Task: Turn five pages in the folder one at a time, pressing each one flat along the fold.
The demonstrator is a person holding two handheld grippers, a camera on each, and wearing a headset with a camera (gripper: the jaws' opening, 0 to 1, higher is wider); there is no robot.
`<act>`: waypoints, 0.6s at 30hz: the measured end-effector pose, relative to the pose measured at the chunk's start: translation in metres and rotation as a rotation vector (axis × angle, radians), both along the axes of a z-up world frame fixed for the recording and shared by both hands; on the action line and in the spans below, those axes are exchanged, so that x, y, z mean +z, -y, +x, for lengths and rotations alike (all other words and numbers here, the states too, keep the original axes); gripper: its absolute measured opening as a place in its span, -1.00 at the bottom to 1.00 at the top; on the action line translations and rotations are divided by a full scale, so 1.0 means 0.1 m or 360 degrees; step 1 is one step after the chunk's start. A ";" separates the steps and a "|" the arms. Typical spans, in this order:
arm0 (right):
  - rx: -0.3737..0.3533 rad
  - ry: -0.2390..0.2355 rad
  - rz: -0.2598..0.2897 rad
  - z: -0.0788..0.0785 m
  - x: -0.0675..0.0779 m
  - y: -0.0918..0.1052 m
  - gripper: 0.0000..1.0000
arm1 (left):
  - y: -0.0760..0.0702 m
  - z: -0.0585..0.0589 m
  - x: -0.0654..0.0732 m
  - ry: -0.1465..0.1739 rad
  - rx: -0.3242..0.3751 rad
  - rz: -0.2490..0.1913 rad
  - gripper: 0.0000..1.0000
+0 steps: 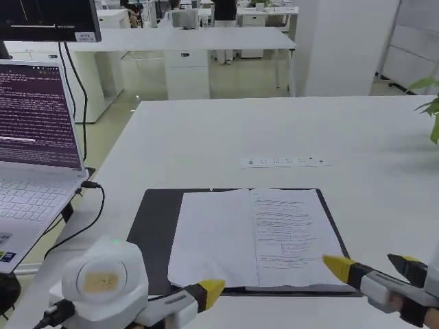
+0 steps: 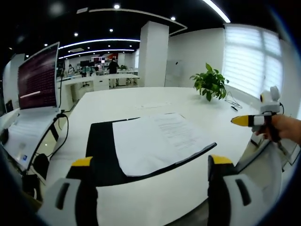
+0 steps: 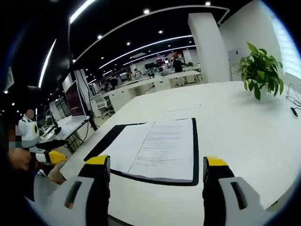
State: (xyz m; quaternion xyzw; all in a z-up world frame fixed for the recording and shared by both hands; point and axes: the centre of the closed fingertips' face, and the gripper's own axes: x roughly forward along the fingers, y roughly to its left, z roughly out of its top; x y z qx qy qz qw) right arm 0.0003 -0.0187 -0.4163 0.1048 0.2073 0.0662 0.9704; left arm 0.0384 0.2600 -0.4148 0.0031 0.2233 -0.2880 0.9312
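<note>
Centrally, open folder [image 1: 156,226] lies flat on white tabletop [image 1: 274,130]. Left tongs [image 2: 150,161], spread and empty, near its near-left corner; right tongs [image 3: 157,161], likewise spread and empty, near its near-right corner.

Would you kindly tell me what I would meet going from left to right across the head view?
laptop → black cable → blank left page → printed right page → right claw → plant. The left claw overlaps the folder, so I left it out.
</note>
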 end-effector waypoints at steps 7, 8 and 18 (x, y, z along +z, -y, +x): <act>0.0041 0.0027 -0.0147 -0.06 0.04 0.02 0.98 | -0.11 -0.05 -0.01 -0.0017 0.0039 0.0012 0.98; 0.0041 0.0022 -0.0146 -0.06 0.04 0.02 1.00 | -0.15 -0.05 0.00 -0.0019 0.0066 -0.0011 0.98; 0.0088 0.0010 -0.0095 -0.03 0.04 -0.04 1.00 | -0.28 0.02 0.05 0.0018 0.0113 0.0009 0.98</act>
